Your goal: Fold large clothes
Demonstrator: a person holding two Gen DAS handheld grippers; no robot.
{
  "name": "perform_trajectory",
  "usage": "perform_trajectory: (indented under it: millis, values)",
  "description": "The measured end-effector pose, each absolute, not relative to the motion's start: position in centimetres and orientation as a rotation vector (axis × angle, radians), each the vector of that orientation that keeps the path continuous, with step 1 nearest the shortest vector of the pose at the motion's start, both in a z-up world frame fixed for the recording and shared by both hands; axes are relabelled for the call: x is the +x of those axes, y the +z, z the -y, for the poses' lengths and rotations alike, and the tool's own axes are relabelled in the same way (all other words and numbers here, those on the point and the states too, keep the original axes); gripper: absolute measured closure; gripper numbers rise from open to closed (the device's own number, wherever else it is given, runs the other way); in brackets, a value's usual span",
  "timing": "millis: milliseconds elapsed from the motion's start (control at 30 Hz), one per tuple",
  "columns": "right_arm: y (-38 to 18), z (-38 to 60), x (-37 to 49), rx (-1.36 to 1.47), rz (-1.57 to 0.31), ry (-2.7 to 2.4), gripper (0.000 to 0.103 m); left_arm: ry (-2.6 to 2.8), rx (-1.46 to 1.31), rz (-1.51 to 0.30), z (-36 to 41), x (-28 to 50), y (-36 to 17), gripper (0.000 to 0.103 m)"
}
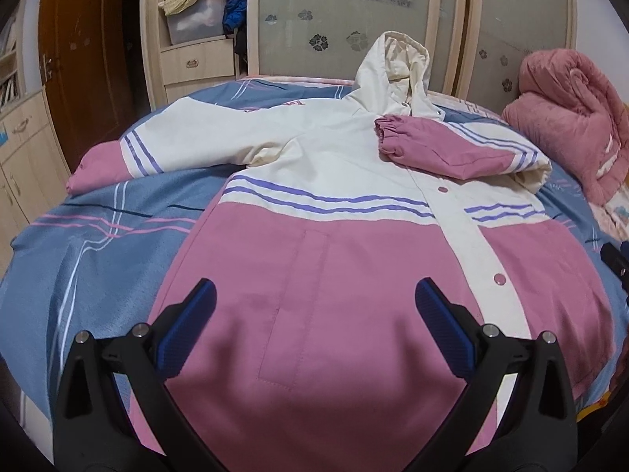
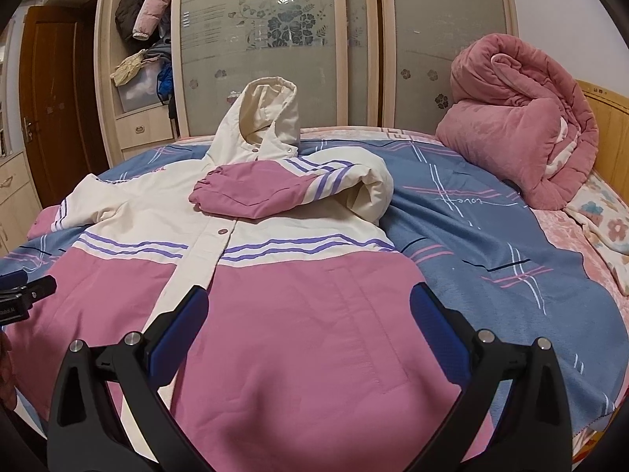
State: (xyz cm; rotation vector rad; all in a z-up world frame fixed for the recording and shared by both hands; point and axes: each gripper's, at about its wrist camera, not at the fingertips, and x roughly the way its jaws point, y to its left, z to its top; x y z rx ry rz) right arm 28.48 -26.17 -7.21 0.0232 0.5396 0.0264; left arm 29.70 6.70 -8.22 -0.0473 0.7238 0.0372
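A pink and cream hooded jacket (image 1: pixel 314 244) (image 2: pixel 298 303) lies front-up on the bed, its hood (image 1: pixel 397 67) (image 2: pixel 263 118) toward the wardrobe. Its right sleeve (image 1: pixel 452 145) (image 2: pixel 283 188) is folded across the chest. The other sleeve (image 1: pixel 157 145) (image 2: pixel 67 212) stretches out flat to the left. My left gripper (image 1: pixel 314 306) hovers open over the jacket's lower pink panel, nothing between its fingers. My right gripper (image 2: pixel 308 310) hangs open over the right half of the hem, also empty. The left gripper's tip (image 2: pixel 23 295) shows at the left edge of the right wrist view.
The bed carries a blue plaid sheet (image 1: pixel 90 244) (image 2: pixel 491 236). A rolled pink quilt (image 1: pixel 570 126) (image 2: pixel 519 133) sits at the far right by the headboard. A wardrobe with frosted sliding doors (image 2: pixel 275 39) and open shelves of clothes (image 1: pixel 200 4) stands behind the bed.
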Motion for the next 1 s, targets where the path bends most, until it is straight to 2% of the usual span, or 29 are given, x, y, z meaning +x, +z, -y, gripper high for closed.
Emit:
perform_trajectory:
  millis: [700,1000]
  values:
    - [-7.6,24.3,29.1,0.050,-0.513,0.089,0.001,-0.061,-0.062,-0.773,-6.0,30.4,-8.4,0.002]
    - [-7.2,25.4,29.9,0.114,-0.501,0.098,0.001,-0.112,-0.001,-0.810,-4.0,35.3,-4.9,0.002]
